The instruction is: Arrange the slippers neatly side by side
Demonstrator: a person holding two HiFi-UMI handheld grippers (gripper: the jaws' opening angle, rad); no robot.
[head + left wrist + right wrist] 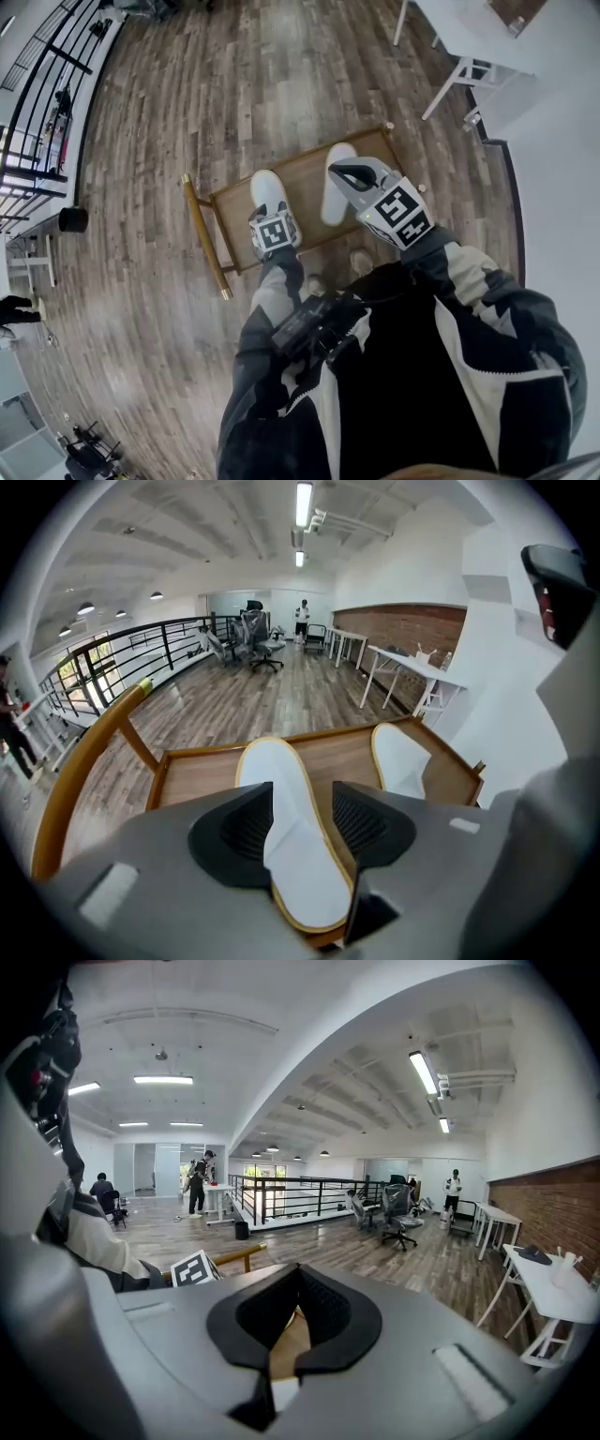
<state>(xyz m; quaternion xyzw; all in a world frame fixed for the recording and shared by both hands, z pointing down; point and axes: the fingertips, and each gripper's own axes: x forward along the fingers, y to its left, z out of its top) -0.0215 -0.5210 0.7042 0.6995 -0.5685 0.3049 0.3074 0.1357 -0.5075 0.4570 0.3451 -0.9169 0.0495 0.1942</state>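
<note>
Jacket (412, 384): black, with pale grey panels.
Sleeves (469, 272): pale grey and black patches, 1 on each arm.
Left claw (302, 799): grey shell, black ribbed pads.
Right claw (298, 1274): same grey shell, black pads.
Marker cubes (274, 232): 2, white with black squares.

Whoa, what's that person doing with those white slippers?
A person is tidying two white slippers on a wooden tray, with a hand-held gripper in each hand. The left hand-held gripper is open, and the left slipper lies between its jaws, not squeezed. The right hand-held gripper is shut and empty, over the right slipper. The slippers lie apart, not yet neatly side by side.
</note>
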